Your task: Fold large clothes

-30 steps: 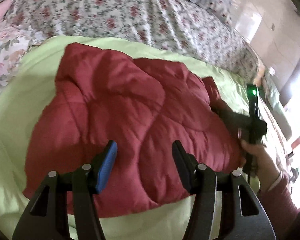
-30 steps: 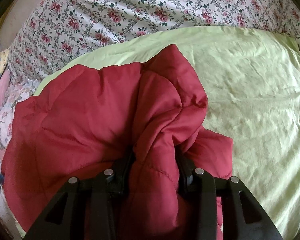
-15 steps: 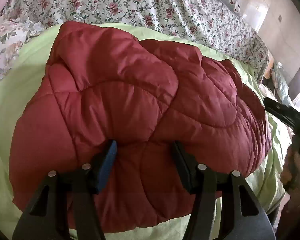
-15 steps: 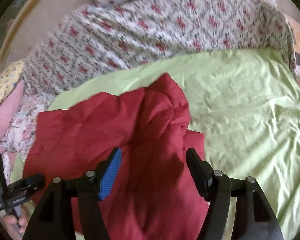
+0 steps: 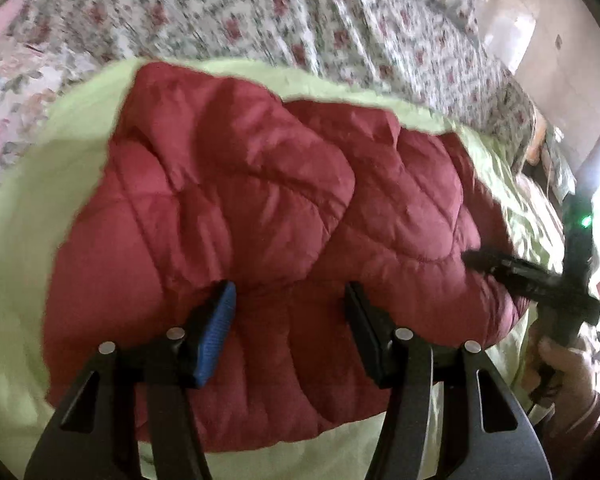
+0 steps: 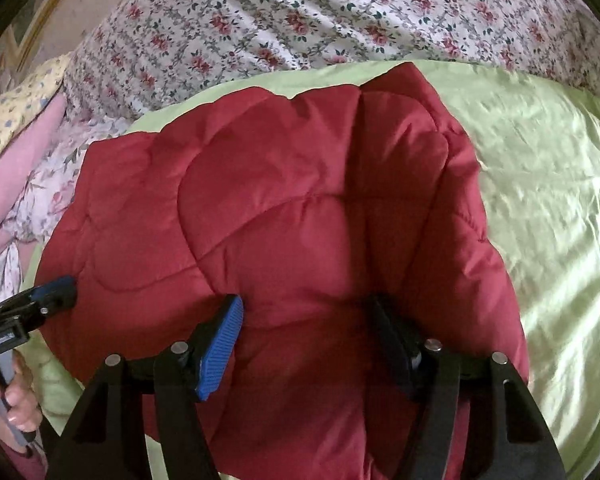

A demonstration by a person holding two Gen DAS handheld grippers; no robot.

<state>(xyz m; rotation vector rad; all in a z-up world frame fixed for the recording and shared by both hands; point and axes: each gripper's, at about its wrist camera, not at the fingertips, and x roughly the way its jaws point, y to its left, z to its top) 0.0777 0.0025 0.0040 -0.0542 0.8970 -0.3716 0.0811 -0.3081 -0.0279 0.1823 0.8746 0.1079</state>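
Note:
A dark red quilted garment (image 5: pixel 260 200) lies in a puffy heap on a light green sheet (image 5: pixel 60 140). My left gripper (image 5: pixel 289 286) hovers over its near edge, fingers apart, nothing pinched. In the right wrist view the same garment (image 6: pixel 300 200) fills the middle. My right gripper (image 6: pixel 305 300) stands over it with its jaws closing; red fabric lies under and between the fingers, but the pads do not press on it. The right gripper (image 5: pixel 480 258) also shows at the garment's right edge, and the left gripper (image 6: pixel 60 286) at its left edge.
A floral bedspread (image 6: pixel 340 12) covers the bed beyond the green sheet (image 6: pixel 540 200). Pink and floral pillows (image 6: pixel 16 168) are piled at the far left. A person's hand (image 5: pixel 564 364) grips the right tool's handle, another hand (image 6: pixel 18 404) the left one.
My right gripper let go of the bunched fold it was clamping and drew back; the garment now lies flatter beneath it. The left gripper stayed open over the near edge.

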